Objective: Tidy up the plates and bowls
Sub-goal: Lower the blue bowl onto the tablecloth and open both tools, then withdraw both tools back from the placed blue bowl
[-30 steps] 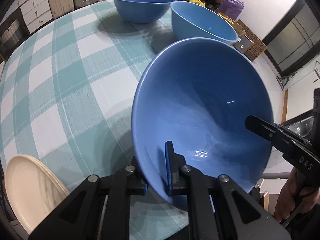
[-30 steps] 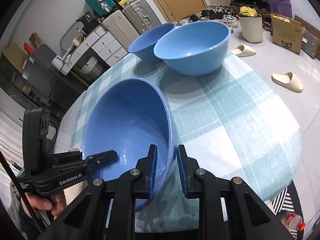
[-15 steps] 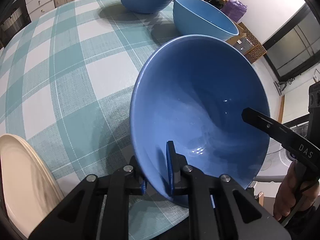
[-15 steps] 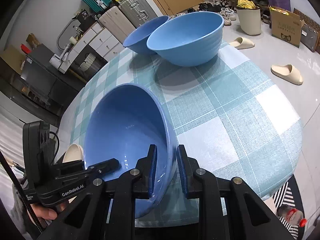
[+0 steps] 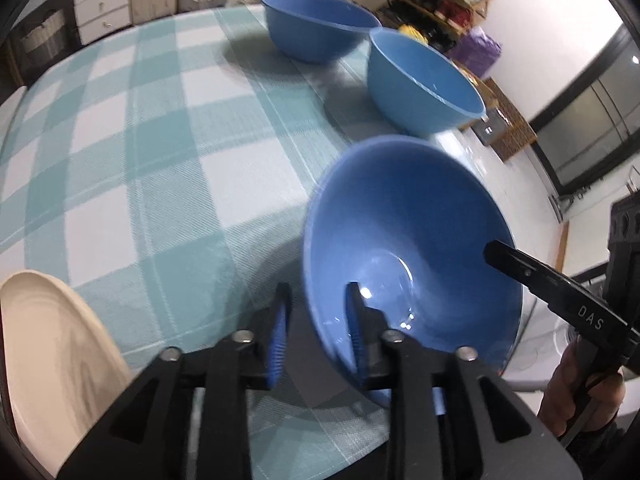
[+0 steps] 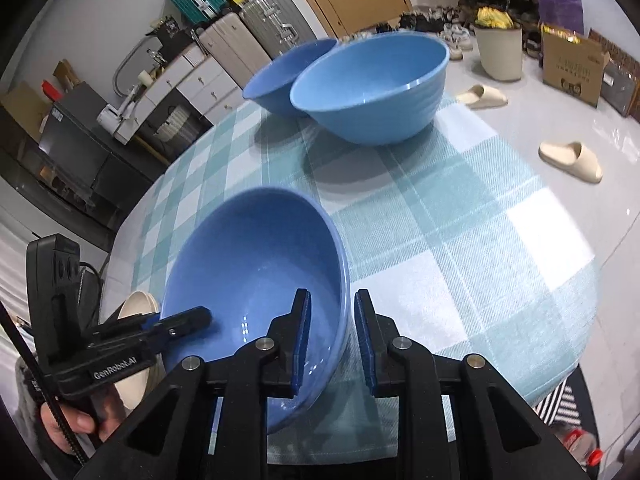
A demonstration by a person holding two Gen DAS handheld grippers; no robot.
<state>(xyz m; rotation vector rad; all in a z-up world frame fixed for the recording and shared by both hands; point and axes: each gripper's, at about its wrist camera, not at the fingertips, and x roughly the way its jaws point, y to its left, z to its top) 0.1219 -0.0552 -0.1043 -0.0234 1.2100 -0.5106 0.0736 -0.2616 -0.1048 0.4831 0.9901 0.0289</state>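
A blue bowl [image 5: 420, 240] [image 6: 248, 264] is tilted at the near edge of the checked table [image 5: 140, 140]. My left gripper [image 5: 317, 332] straddles its near rim with the jaws opening. The outer pad stands clear of the wall. My right gripper [image 6: 332, 336] is shut on the opposite rim, one pad inside and one outside, and its jaws are starting to open. Each gripper shows in the other's view: the right one's finger [image 5: 504, 256] and the left one's finger [image 6: 188, 318]. Two more blue bowls [image 5: 320, 28] [image 5: 424, 88] stand side by side at the far end.
A cream plate [image 5: 44, 340] [image 6: 136, 308] lies at the table's near left, close to my left gripper. Past the table's right edge are the floor, slippers [image 6: 572, 160] and boxes. A person's hand [image 5: 580, 392] holds the right gripper's handle.
My left gripper's jaws have spread and let go of the bowl's rim. The bowl now looks smaller and lower in the left wrist view. The right gripper keeps its place on the rim.
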